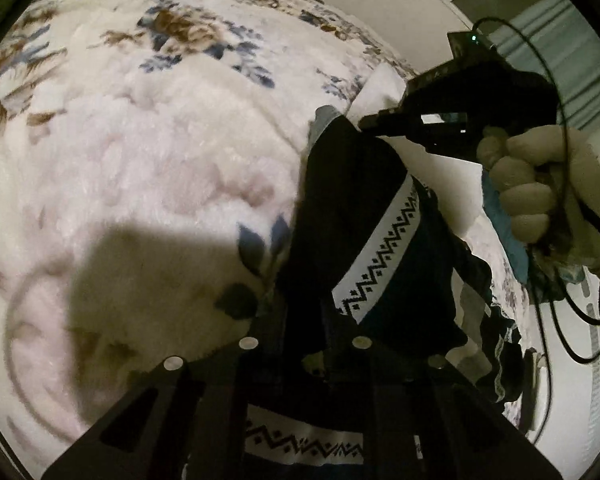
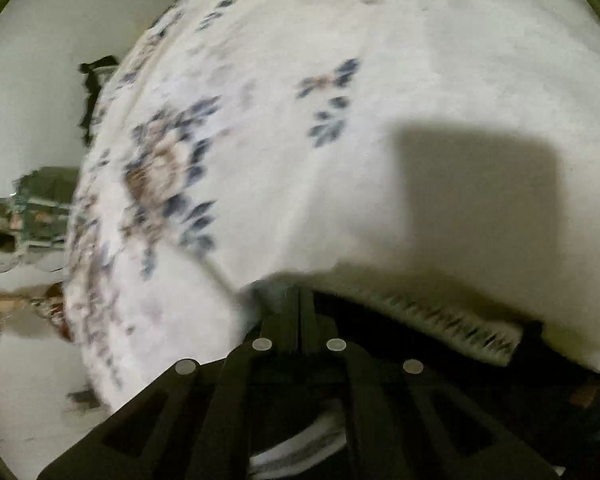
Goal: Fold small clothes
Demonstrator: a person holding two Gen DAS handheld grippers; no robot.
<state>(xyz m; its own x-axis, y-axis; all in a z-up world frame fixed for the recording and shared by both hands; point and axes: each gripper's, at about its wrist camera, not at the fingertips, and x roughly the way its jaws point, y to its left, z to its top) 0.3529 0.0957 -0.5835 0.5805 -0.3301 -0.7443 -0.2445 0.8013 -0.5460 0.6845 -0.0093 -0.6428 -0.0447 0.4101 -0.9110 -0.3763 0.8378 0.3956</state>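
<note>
Dark navy fabric garment with a white zigzag-patterned band (image 1: pixel 380 248) hangs over the fluffy white floral blanket (image 1: pixel 160 152), pinched by both closed grippers (left (image 1: pixel 304 344), right (image 1: pixel 366 122)); soft, light, floppy, so best held at corners

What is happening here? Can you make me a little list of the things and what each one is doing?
garment: dark navy cloth garment with a white zigzag-patterned band, lifted over the bed
surface: fluffy white blanket with blue and brown flowers
left gripper: black, closed on the garment's near edge
right gripper: black, closed on the garment's far corner
hand: wrapped around the right gripper's handle
fold: not done yet
</note>
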